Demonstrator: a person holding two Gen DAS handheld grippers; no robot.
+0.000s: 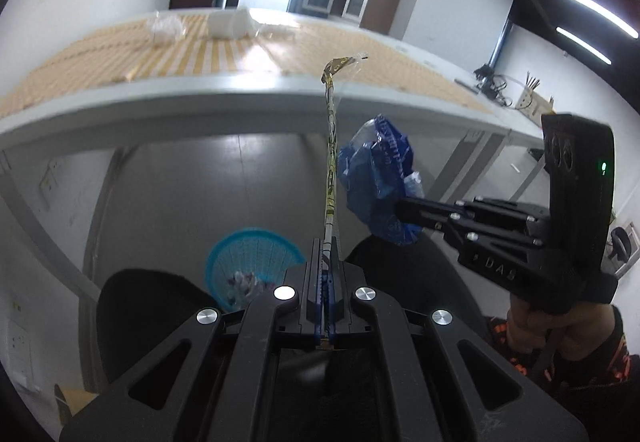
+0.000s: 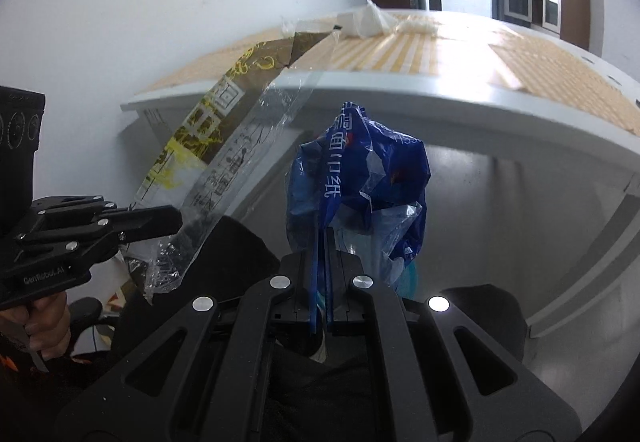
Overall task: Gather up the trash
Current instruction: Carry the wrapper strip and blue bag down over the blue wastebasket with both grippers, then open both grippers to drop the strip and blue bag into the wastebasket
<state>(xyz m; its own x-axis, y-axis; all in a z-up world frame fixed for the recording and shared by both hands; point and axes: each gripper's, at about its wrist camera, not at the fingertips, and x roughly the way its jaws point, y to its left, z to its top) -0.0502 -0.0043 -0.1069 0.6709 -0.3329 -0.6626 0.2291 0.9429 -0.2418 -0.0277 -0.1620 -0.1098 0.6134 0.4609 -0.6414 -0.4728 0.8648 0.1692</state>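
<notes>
While left gripper (image 1: 327,262) clamps long clear wrapper (image 1: 331,162) and right gripper (image 2: 322,242) pinches blue bag (image 2: 360,178), blue basket (image 1: 248,262) sits lower centre, below-left of left gripper, nearer it.

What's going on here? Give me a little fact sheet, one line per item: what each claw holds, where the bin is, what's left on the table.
left gripper: shut on a clear wrapper with yellow and brown print
right gripper: shut on a crumpled blue plastic bag
bin: blue basket on the floor below the table, some trash already inside
table: white plastic scraps at the far end
position: both grippers held in front of the table edge
</notes>
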